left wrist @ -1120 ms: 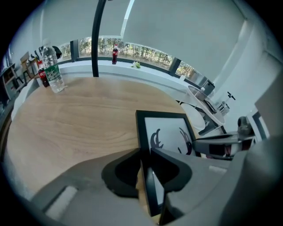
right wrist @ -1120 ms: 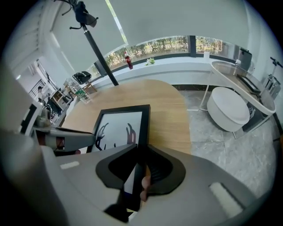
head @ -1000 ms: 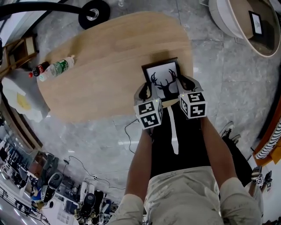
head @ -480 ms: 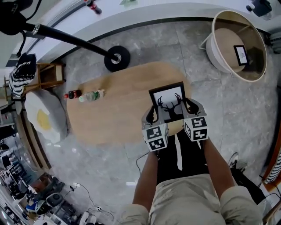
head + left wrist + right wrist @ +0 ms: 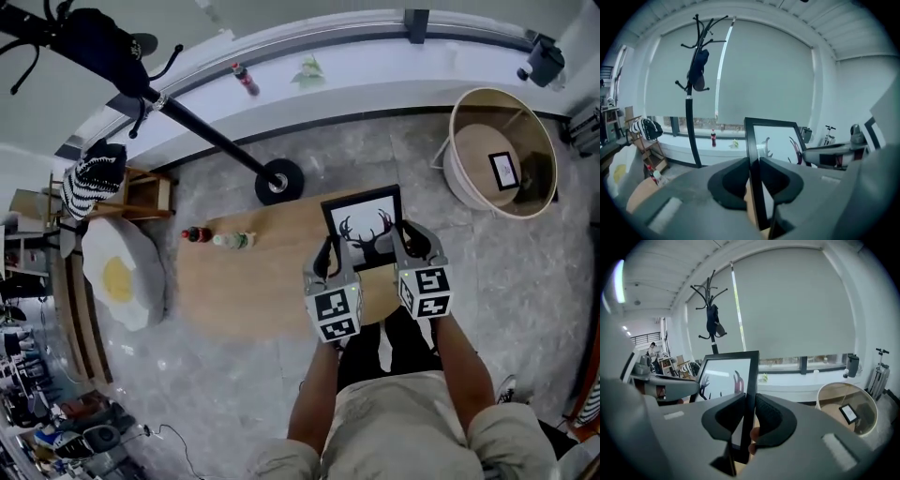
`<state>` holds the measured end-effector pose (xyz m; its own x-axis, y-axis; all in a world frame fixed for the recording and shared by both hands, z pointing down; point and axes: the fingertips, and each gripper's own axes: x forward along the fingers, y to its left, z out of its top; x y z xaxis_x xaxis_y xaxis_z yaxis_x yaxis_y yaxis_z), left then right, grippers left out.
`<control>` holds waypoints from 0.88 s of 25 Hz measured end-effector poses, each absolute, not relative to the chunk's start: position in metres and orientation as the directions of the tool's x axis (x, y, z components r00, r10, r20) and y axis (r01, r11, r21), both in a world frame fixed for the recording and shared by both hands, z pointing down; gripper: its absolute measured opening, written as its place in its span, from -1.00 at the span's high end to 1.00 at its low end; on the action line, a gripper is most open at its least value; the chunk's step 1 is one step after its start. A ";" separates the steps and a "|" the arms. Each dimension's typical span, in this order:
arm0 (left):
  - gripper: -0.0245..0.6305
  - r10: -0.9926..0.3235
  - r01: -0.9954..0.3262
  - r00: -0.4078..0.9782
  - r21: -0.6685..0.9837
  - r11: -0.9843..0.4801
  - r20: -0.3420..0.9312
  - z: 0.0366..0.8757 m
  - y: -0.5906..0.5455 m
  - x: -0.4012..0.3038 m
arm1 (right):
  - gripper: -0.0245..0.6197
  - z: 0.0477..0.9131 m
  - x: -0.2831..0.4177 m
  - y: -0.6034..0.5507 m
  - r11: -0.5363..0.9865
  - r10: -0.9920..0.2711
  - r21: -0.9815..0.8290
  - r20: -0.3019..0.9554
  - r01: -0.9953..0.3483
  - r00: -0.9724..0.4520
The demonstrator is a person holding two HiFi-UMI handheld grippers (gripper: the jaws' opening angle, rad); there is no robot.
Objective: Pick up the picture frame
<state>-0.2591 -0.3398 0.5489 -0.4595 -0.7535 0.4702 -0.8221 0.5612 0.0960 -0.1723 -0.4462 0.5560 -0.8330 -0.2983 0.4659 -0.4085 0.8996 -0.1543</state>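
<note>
Up it comes! A second ago the picture frame (image 5: 364, 228), the black one with the antlered deer print, sat low at the near edge of the wooden worktop (image 5: 234, 295). Now it hangs well clear of the wood, and the whole oval worktop has dropped away beneath it.

The left tongs (image 5: 328, 265) are clamped on the frame's left rail and the right tongs (image 5: 406, 246) on its right rail, one on each side, with both arms raised together. The left gripper view shows the black rail pinched tight between the dark pads, and the right gripper view shows the same on the far rail.

Behind the frame, both gripper views show the window blind and the coat stand (image 5: 693, 70) rather than wood. So the frame is no longer lying flat; it's tipped up with the picture facing the person. The two bottles (image 5: 216, 237) at the far left of the worktop haven't budged.

To my eye the pick-up is as good as done, since the frame is off the surface and carried by both grips. The thing to watch is those thin rails: if one hand gets ahead of the other, the frame could twist or slip out.
</note>
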 end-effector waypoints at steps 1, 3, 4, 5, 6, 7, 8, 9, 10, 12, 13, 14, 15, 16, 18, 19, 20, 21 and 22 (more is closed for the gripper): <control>0.67 -0.763 -0.825 -0.471 0.084 0.559 0.442 0.529 -0.343 -0.264 | 0.70 0.537 -0.178 -0.450 0.903 -0.307 -0.147 0.436 -0.404 -0.846; 0.67 -0.781 -0.830 -0.496 0.059 0.555 0.379 0.490 -0.350 -0.270 | 0.70 0.497 -0.186 -0.458 0.909 -0.326 -0.131 0.370 -0.396 -0.870; 0.67 -0.791 -0.832 -0.508 0.044 0.553 0.342 0.469 -0.355 -0.273 | 0.70 0.477 -0.189 -0.463 0.911 -0.336 -0.124 0.335 -0.394 -0.880; 0.67 -0.799 -0.834 -0.518 0.028 0.551 0.306 0.449 -0.359 -0.275 | 0.70 0.457 -0.191 -0.467 0.912 -0.344 -0.117 0.300 -0.393 -0.890; 0.67 -0.807 -0.836 -0.526 0.013 0.549 0.270 0.428 -0.362 -0.278 | 0.70 0.438 -0.194 -0.470 0.914 -0.352 -0.111 0.265 -0.391 -0.898; 0.67 -0.813 -0.837 -0.532 0.000 0.548 0.236 0.409 -0.365 -0.280 | 0.70 0.418 -0.197 -0.473 0.916 -0.357 -0.103 0.232 -0.388 -0.905; 0.67 -0.818 -0.837 -0.538 -0.012 0.548 0.203 0.390 -0.366 -0.283 | 0.70 0.399 -0.200 -0.475 0.919 -0.361 -0.092 0.198 -0.384 -0.911; 0.67 -0.822 -0.836 -0.544 -0.023 0.549 0.168 0.371 -0.368 -0.285 | 0.70 0.380 -0.202 -0.477 0.922 -0.364 -0.079 0.163 -0.380 -0.917; 0.67 -0.825 -0.834 -0.550 -0.035 0.551 0.131 0.353 -0.370 -0.287 | 0.70 0.362 -0.204 -0.480 0.924 -0.367 -0.066 0.127 -0.377 -0.921; 0.67 -0.829 -0.831 -0.556 -0.056 0.554 0.058 0.322 -0.373 -0.287 | 0.70 0.330 -0.205 -0.483 0.927 -0.369 -0.044 0.062 -0.372 -0.927; 0.67 -0.830 -0.830 -0.557 -0.062 0.554 0.031 0.309 -0.372 -0.285 | 0.70 0.316 -0.203 -0.482 0.928 -0.369 -0.034 0.038 -0.370 -0.929; 0.67 -0.829 -0.828 -0.559 -0.066 0.557 0.008 0.296 -0.369 -0.282 | 0.70 0.302 -0.200 -0.480 0.929 -0.368 -0.023 0.017 -0.368 -0.930; 0.67 -0.827 -0.825 -0.562 -0.071 0.561 -0.016 0.282 -0.367 -0.280 | 0.70 0.288 -0.199 -0.478 0.931 -0.366 -0.014 -0.005 -0.365 -0.931; 0.67 -0.824 -0.821 -0.565 -0.075 0.567 -0.041 0.268 -0.364 -0.278 | 0.70 0.274 -0.198 -0.476 0.932 -0.362 -0.007 -0.028 -0.362 -0.932; 0.67 -0.816 -0.812 -0.570 -0.089 0.577 -0.093 0.240 -0.361 -0.278 | 0.70 0.245 -0.198 -0.473 0.934 -0.356 0.006 -0.079 -0.357 -0.931; 0.67 -0.814 -0.808 -0.569 -0.100 0.580 -0.118 0.227 -0.359 -0.279 | 0.70 0.231 -0.199 -0.472 0.935 -0.352 0.012 -0.106 -0.356 -0.930; 0.67 -0.811 -0.806 -0.567 -0.108 0.582 -0.141 0.215 -0.358 -0.279 | 0.70 0.218 -0.199 -0.471 0.935 -0.349 0.019 -0.131 -0.355 -0.928; 0.67 -0.809 -0.804 -0.565 -0.111 0.584 -0.161 0.203 -0.357 -0.279 | 0.70 0.207 -0.199 -0.469 0.935 -0.346 0.027 -0.152 -0.354 -0.926; 0.68 -0.806 -0.803 -0.564 -0.108 0.586 -0.179 0.193 -0.355 -0.279 | 0.70 0.197 -0.199 -0.468 0.935 -0.342 0.036 -0.170 -0.352 -0.924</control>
<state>-0.2792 -0.3553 0.1934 -0.5639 -0.8062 -0.1792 -0.8032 0.5858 -0.1082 -0.1990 -0.4678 0.1968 -0.9243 -0.3418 -0.1700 -0.3524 0.9352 0.0356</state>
